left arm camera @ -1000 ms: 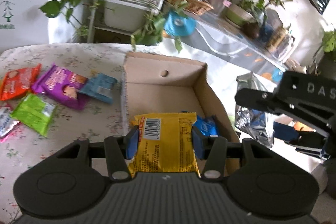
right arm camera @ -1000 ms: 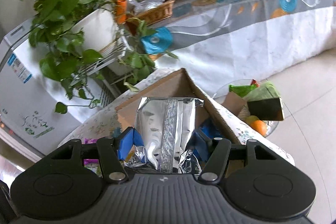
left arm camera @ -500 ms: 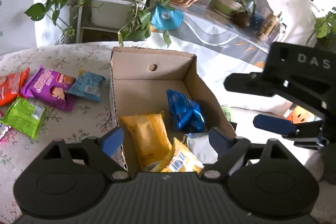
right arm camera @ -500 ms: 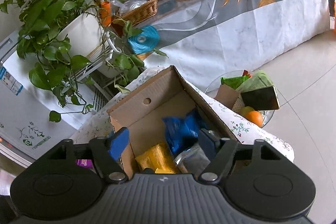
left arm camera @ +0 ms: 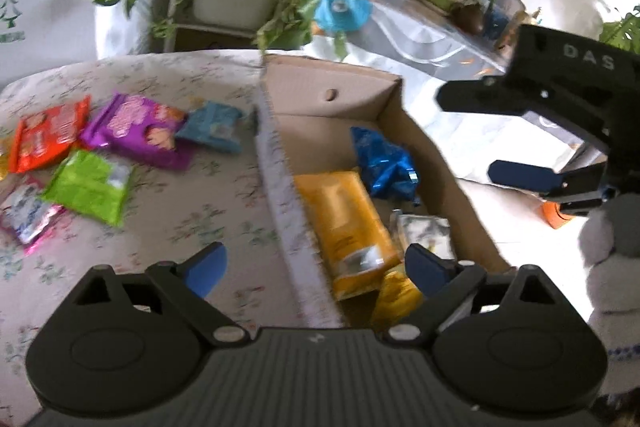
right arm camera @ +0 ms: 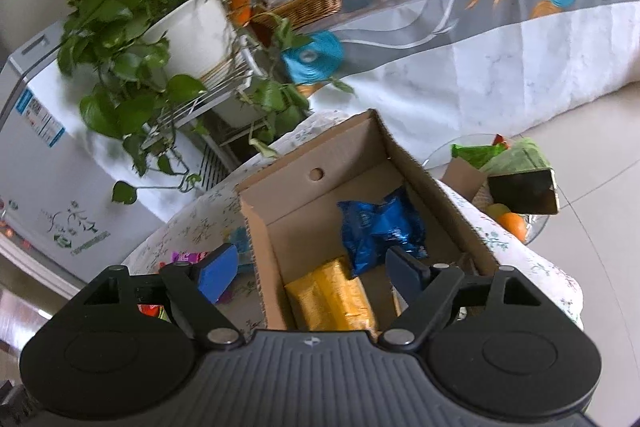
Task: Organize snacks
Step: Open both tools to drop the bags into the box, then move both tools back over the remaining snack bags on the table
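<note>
Both jaws have just been opening: the left gripper [left arm camera: 316,267] and right gripper [right arm camera: 314,269] gape wide, holding nothing. 5 loose foil snack packets [left arm camera: 138,131] wait left of frame beside the brown cardboard box [left arm camera: 276,155] on the floral-clothed desk [left arm camera: 200,223]; light, crinkly, slippery, probably best pinched across the flat middle.

The left wrist view is smeared by motion blur, so no print on the purple packet [left arm camera: 136,131] can be read. The second yellow packet [left arm camera: 396,297] is partly hidden behind the left gripper [left arm camera: 316,267]. The pink-edged packet [left arm camera: 26,217] is cut off at the left edge.
</note>
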